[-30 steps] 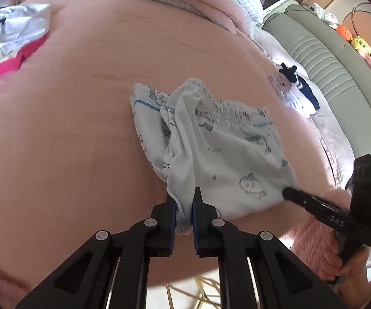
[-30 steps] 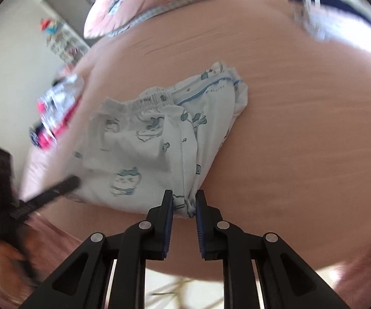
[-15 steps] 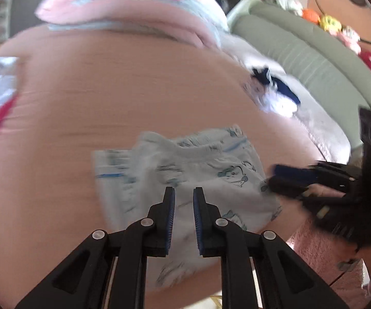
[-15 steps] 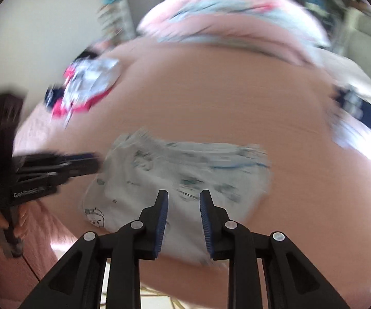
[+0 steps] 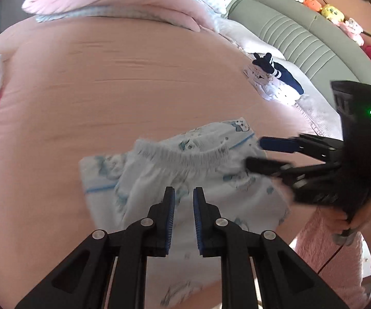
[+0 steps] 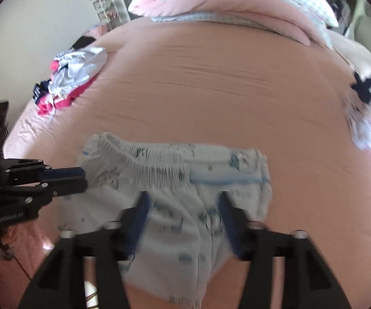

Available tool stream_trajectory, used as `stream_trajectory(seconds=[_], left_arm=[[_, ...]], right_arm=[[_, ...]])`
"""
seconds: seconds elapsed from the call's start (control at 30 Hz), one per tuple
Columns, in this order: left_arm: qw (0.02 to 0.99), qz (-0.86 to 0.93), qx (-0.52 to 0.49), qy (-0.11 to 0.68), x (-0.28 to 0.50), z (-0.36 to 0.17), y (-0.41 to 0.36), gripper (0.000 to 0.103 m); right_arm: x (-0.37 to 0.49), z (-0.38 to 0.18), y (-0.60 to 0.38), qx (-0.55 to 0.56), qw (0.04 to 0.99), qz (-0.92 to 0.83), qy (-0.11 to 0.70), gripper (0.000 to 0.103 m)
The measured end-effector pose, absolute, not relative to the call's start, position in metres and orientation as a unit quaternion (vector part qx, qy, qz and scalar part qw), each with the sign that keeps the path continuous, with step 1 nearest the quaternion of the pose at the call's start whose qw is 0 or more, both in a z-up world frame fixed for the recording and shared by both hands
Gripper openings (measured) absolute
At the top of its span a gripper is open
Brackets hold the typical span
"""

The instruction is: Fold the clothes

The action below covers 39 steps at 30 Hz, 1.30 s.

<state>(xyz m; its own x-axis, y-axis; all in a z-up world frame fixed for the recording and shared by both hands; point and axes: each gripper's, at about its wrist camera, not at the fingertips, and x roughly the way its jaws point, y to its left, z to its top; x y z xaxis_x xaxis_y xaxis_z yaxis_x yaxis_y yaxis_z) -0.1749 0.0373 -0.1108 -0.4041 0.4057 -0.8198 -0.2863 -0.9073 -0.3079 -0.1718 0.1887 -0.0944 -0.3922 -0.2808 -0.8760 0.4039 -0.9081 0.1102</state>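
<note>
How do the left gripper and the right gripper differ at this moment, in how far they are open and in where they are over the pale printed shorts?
The left gripper has only a narrow gap between its fingers; the right gripper is spread wide. The left gripper is sharp in its own view; the right gripper is blurred in its own. Both hover over the pale printed shorts on the pink bed, and neither holds cloth.

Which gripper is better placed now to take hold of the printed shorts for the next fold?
Probably the right gripper: its fingers stand wide open directly over the printed shorts. The left gripper also hovers over them, but its gap is narrow.
</note>
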Motion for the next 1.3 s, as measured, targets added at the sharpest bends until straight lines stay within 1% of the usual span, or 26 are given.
stream_trajectory(seconds=[0.1,0.2,0.4,0.47,0.57,0.6,0.73,0.8,0.9,0.97,1.03,1.07,1.2,1.3], left_arm=[[0.194,0.826,-0.526,-0.054,-0.185,-0.124,0.041,0.012],[0.200,0.820,-0.530,-0.078,-0.180,-0.131,0.027,0.012],[0.204,0.819,-0.508,-0.171,-0.188,-0.139,0.003,0.012],[0.198,0.835,-0.486,-0.169,-0.191,-0.130,0.002,0.013],[0.190,0.841,-0.485,-0.148,-0.204,-0.129,0.010,0.013],[0.186,0.842,-0.485,-0.146,-0.205,-0.129,0.011,0.013],[0.201,0.842,-0.479,-0.147,-0.189,-0.120,0.010,0.013],[0.223,0.835,-0.483,-0.140,-0.183,-0.117,0.019,0.013],[0.204,0.817,-0.532,-0.094,-0.176,-0.133,0.025,0.013],[0.210,0.809,-0.534,-0.126,-0.171,-0.143,0.019,0.013],[0.220,0.786,-0.551,-0.175,-0.173,-0.147,0.009,0.013],[0.223,0.783,-0.551,-0.183,-0.173,-0.146,0.006,0.013],[0.217,0.814,-0.507,-0.182,-0.167,-0.130,0.000,0.014],[0.215,0.834,-0.465,-0.204,-0.177,-0.122,0.005,0.015]], right_arm=[[-0.187,-0.111,0.170,0.532,0.211,-0.815,0.092,0.046],[-0.198,-0.114,0.154,0.518,0.195,-0.823,0.126,0.046],[-0.227,-0.106,0.166,0.486,0.130,-0.856,0.122,0.046],[-0.220,-0.097,0.169,0.482,0.147,-0.857,0.104,0.046],[-0.198,-0.078,0.175,0.479,0.198,-0.852,0.068,0.046],[-0.192,-0.075,0.174,0.482,0.211,-0.848,0.067,0.046],[-0.177,-0.099,0.158,0.519,0.215,-0.816,0.138,0.046],[-0.182,-0.117,0.154,0.536,0.199,-0.806,0.154,0.046],[-0.199,-0.125,0.154,0.539,0.177,-0.815,0.115,0.046],[-0.210,-0.130,0.153,0.540,0.163,-0.821,0.089,0.046],[-0.217,-0.129,0.152,0.542,0.156,-0.823,0.068,0.046],[-0.217,-0.126,0.152,0.542,0.156,-0.824,0.057,0.046],[-0.202,-0.106,0.156,0.536,0.167,-0.828,0.016,0.046],[-0.178,-0.098,0.156,0.529,0.177,-0.828,0.047,0.047]])
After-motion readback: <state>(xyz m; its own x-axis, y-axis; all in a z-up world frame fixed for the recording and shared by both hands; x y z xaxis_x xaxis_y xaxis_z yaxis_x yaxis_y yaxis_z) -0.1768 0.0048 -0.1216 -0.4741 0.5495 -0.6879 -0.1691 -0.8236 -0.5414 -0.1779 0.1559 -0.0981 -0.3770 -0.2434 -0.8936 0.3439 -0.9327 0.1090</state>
